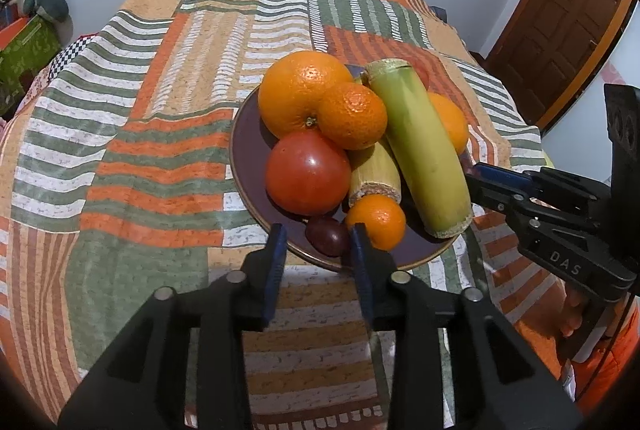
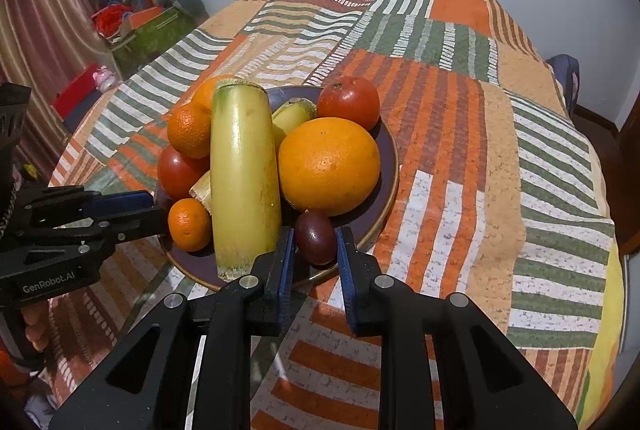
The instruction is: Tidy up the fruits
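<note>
A dark plate (image 1: 244,150) (image 2: 384,166) holds piled fruit: a large orange (image 1: 298,94) (image 2: 328,166), small mandarins (image 1: 352,116) (image 2: 188,224), a red tomato (image 1: 308,172) (image 2: 350,100), a long green cane piece (image 1: 420,150) (image 2: 244,174), a short cane piece (image 1: 374,176) and a dark purple fruit (image 1: 326,236) (image 2: 316,236). My left gripper (image 1: 320,242) is open with its jaws on either side of the purple fruit. My right gripper (image 2: 316,244) is open around a purple fruit at the plate's near edge. I cannot tell if either touches it.
The plate sits on a table under a striped patchwork cloth (image 1: 160,150) (image 2: 480,150). A green box with clutter (image 2: 152,30) stands at the far left, and a wooden door (image 1: 560,30) is at the right. Each gripper shows in the other's view (image 1: 540,198) (image 2: 80,214).
</note>
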